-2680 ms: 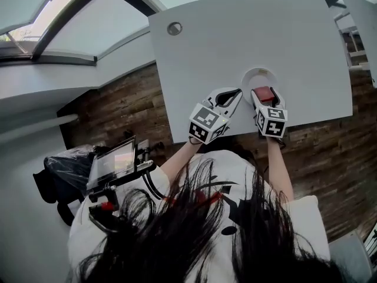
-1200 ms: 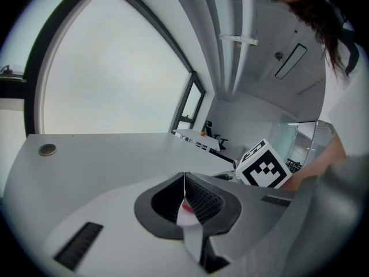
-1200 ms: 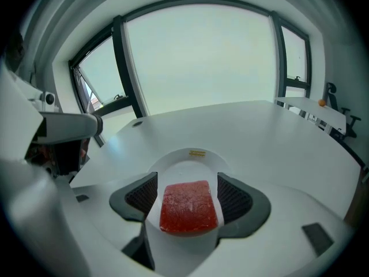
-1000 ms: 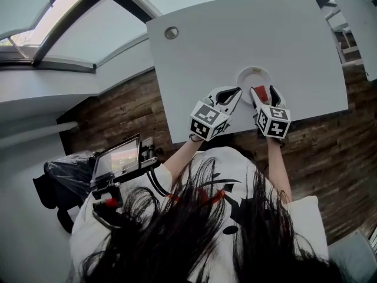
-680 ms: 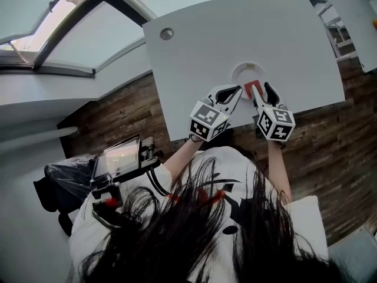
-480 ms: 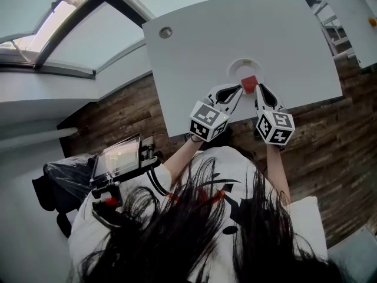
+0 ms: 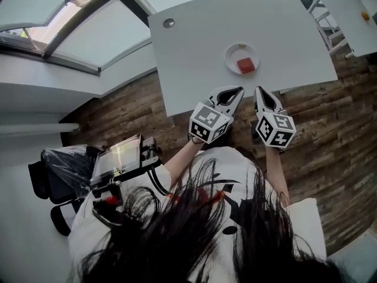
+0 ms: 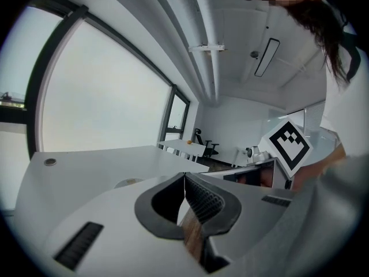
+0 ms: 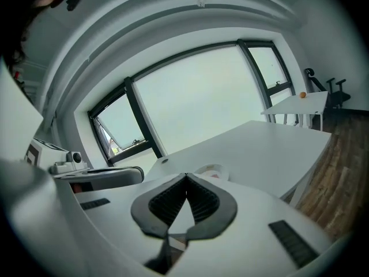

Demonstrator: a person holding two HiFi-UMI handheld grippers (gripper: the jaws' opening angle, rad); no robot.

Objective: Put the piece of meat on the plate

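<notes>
A red slab of meat (image 7: 245,65) lies on the small round white plate (image 7: 234,52) near the front edge of the white table (image 7: 200,46). Both grippers hang short of that edge, over the wooden floor. My left gripper (image 7: 232,92) is shut and empty, its jaws meeting at the tips (image 8: 184,175). To its right, my right gripper (image 7: 261,92) is also shut and empty (image 9: 185,175). In the right gripper view the plate (image 9: 212,169) shows just past the jaws, with a sliver of red meat (image 9: 215,176) on it. The left gripper view catches only the plate's pale rim (image 8: 129,182).
A round cable hole (image 7: 169,23) sits at the table's far left corner. Another white table (image 7: 339,2) with a small orange object (image 7: 367,15) stands at the upper right. A screen on a rig (image 7: 119,158) is low left of me. Windows line the far side.
The right gripper let go of the meat, which now rests on the plate, then shut. Both grippers drew back from the plate to beyond the table's front edge.
</notes>
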